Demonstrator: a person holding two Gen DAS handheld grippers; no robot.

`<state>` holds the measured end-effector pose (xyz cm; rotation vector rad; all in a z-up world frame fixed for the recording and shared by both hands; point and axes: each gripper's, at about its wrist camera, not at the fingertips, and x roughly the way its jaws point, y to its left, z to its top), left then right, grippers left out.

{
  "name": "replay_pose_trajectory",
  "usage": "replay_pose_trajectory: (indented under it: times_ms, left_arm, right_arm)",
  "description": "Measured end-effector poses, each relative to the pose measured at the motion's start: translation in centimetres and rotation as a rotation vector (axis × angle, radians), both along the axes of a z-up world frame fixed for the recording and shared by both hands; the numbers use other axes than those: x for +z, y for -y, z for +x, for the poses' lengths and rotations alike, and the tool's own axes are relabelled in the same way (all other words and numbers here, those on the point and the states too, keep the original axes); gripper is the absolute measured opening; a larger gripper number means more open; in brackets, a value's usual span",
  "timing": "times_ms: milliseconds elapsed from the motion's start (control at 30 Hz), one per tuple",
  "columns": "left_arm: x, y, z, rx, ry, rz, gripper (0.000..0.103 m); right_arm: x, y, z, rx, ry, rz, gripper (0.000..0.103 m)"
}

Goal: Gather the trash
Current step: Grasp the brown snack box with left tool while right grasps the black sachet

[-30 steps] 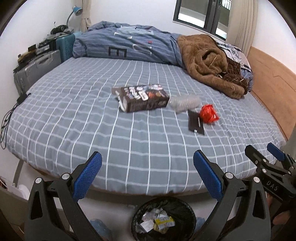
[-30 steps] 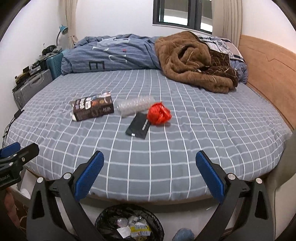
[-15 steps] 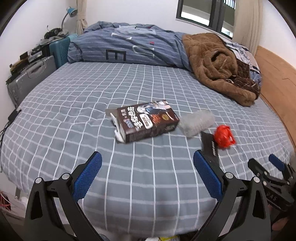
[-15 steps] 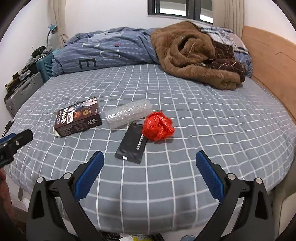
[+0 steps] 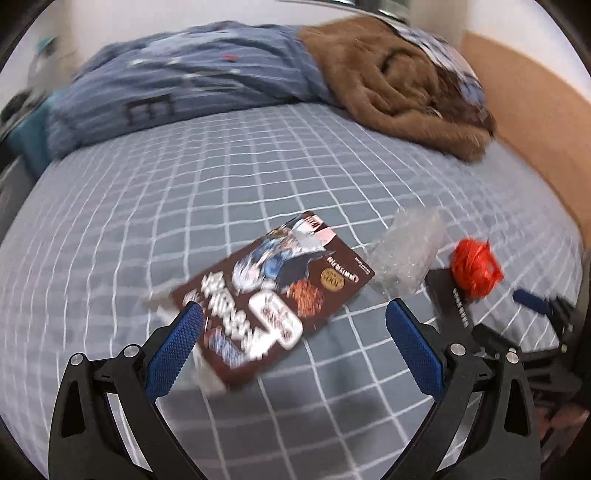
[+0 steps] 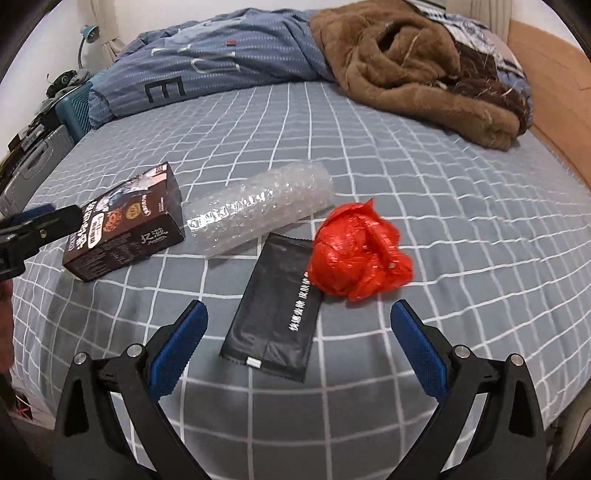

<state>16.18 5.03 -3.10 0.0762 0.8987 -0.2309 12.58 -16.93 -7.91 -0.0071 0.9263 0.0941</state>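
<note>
Along the left edge of the right wrist view, suitcases stand against the wall beside the bed, with a teal case behind them and a desk lamp above. A blue striped duvet is bunched across the far side of the bed, and a brown fleece blanket lies heaped to its right, next to the wooden headboard.

The trash lies in a loose row on the grey checked sheet. Furthest left is the brown carton, lying flat. The left gripper hangs over its near end with fingers spread wide and nothing between them; its left pad overlaps the carton's edge in that blurred view, though whether they touch cannot be told. Just right of the carton lies a roll of bubble wrap, its end close to the carton. In front of the roll is a flat black sachet, and the crumpled red plastic bag sits against the sachet's far right corner.

The right gripper hovers over the near part of the sachet, likewise spread and holding nothing. The sheet around the sachet is bare, so only the red bag crowds it.
</note>
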Motion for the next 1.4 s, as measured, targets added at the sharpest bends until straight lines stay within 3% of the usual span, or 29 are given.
replay_pose_trajectory:
  times_ms: [233, 400, 533, 667, 833, 1000, 1100, 1333, 1400]
  left_arm:
    - [-1.6, 1.2, 3.7, -0.262, -0.058, 0.154, 0.097]
    - [-3.5, 0.8, 5.3, -0.335, -0.082, 0.178, 0.097]
    - [-4.2, 0.4, 6.1, -0.386, -0.084, 0.141, 0.098]
    - [-4.7, 0.6, 6.0, -0.454, -0.074, 0.154, 0.098]
    - [-4.8, 0.6, 5.8, -0.472, -0.078, 0.153, 0.098]
    - [-6.6, 1.3, 5.7, -0.469, -0.095, 0.26, 0.098]
    - [-6.7, 1.2, 6.0, -0.45, -0.107, 0.229, 0.098]
    - [-6.7, 1.1, 6.2, -0.407, -0.133, 0.194, 0.097]
    - [-6.6, 0.9, 6.6, -0.38, -0.143, 0.181, 0.097]
  right_arm:
    - [-1.8, -0.6, 1.4, -0.016, -0.05, 0.023, 0.092]
    - [-3.0, -1.1, 1.9, -0.018, -0.094, 0.023, 0.089]
    - [-3.7, -1.4, 2.0, -0.009, -0.107, 0.016, 0.087]
    - [-4.5, -1.6, 2.3, -0.008, -0.121, 0.003, 0.086]
    - [-4.6, -1.5, 2.5, -0.02, -0.112, 0.013, 0.084]
    - [-4.5, -1.8, 2.5, -0.015, -0.104, -0.005, 0.074]
    - [-4.4, -1.9, 2.5, -0.015, -0.098, -0.009, 0.064]
    - [-4.5, -1.5, 2.9, -0.002, -0.112, 0.011, 0.055]
    - [-4.4, -1.4, 3.0, 0.005, -0.117, 0.019, 0.046]
